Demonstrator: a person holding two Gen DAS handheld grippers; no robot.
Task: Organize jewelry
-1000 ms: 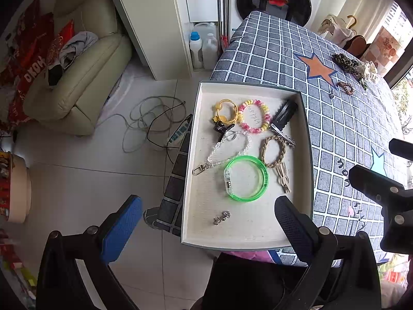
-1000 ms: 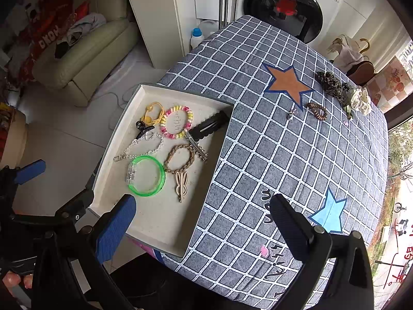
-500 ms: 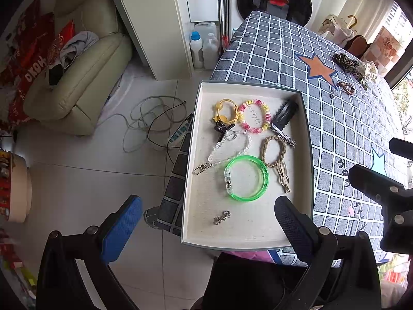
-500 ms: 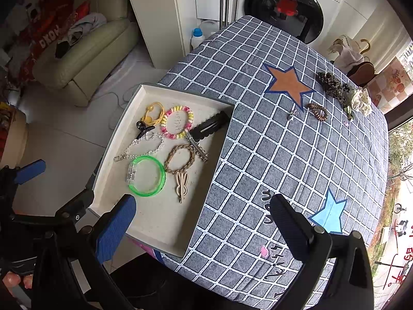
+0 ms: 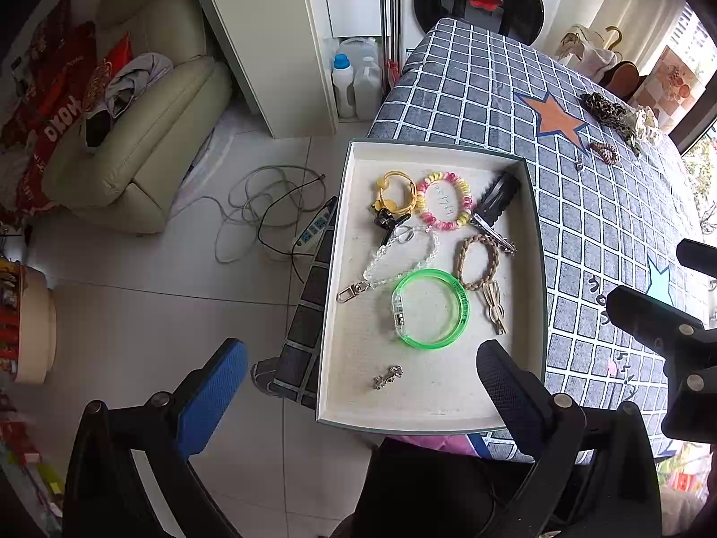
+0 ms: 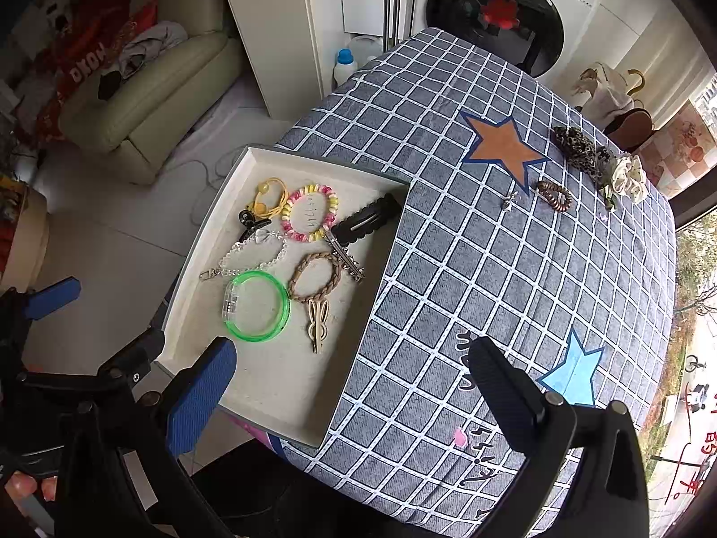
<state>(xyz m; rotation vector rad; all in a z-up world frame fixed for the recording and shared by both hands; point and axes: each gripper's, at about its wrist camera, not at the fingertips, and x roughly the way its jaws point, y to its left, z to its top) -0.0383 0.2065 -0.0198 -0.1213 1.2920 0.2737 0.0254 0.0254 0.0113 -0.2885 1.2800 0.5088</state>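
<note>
Most pieces already in tray; both grippers' fingers wide apart, empty.
Left on table: brown coil tie, small charm, scrunchies.

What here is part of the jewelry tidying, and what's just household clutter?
Part of the job: tray, green bangle, beaded bracelet, brown coil tie, leopard scrunchie.

Just lying about: sofa, floor cables, detergent bottles, washing machine.
</note>
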